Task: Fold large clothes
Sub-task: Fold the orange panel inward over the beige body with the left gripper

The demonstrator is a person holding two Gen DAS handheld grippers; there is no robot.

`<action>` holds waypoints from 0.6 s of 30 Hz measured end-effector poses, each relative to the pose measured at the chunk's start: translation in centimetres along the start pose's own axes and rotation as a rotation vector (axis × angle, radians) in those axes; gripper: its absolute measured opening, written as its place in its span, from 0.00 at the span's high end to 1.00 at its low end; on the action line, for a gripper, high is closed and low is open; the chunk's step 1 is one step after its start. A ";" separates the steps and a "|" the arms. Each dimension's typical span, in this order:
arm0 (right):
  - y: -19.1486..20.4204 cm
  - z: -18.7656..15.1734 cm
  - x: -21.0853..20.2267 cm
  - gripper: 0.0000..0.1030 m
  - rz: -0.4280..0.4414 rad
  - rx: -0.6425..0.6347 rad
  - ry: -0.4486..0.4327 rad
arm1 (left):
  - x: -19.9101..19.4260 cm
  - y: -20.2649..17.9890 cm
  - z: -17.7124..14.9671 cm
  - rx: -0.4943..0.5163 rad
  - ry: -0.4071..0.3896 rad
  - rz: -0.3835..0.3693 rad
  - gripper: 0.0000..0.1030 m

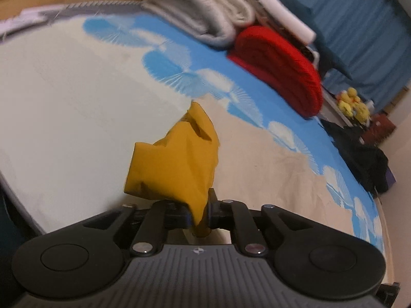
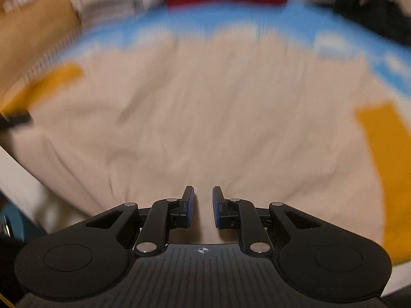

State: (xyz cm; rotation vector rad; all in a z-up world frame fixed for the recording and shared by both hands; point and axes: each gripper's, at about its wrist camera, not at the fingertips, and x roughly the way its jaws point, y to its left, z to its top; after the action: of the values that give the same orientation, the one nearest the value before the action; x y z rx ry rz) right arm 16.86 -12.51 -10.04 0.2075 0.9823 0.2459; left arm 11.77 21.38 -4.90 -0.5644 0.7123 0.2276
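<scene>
A large beige garment [image 2: 200,118] with mustard-yellow cuffs lies spread on the bed. My left gripper [image 1: 199,213] is shut on one yellow cuff [image 1: 177,164] and holds it bunched above the bed. In the blurred right wrist view that cuff [image 2: 48,82] shows at the far left with the left gripper's tip under it, and a second yellow cuff [image 2: 388,159] lies flat at the right. My right gripper [image 2: 203,205] is open and empty, low over the garment's near edge.
The bed sheet [image 1: 177,41] is blue with white fan prints. Folded grey blankets [image 1: 205,12] and a folded red blanket [image 1: 280,69] are stacked along the far side. Dark clothes [image 1: 364,159] and yellow plush toys [image 1: 354,105] lie at the right.
</scene>
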 end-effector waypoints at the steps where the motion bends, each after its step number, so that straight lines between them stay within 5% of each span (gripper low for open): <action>1: -0.1 0.1 0.7 0.91 -0.017 0.009 0.014 | 0.5 0.6 0.0 -0.030 0.018 0.004 0.78; 2: -0.1 0.3 1.0 0.91 -0.022 0.024 0.012 | 1.2 1.4 0.2 -0.064 0.041 0.001 0.63; 8: -0.5 1.4 0.3 0.92 -0.004 0.074 -0.025 | 5.0 5.1 -0.1 -0.307 0.145 -0.019 0.42; 13: -1.2 2.3 -5.0 0.89 -0.067 -0.008 -0.292 | 7.5 7.0 -0.4 -0.417 0.184 0.000 0.36; 18: -6.0 2.7 -10.7 0.88 -0.058 0.036 -0.462 | 8.3 6.6 -0.2 -0.395 0.161 -0.008 0.25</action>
State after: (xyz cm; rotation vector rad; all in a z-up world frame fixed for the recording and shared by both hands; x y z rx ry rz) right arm 14.11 -21.57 -1.82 0.2545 0.5341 0.1180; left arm 15.26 26.83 -13.35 -0.9702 0.8264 0.3215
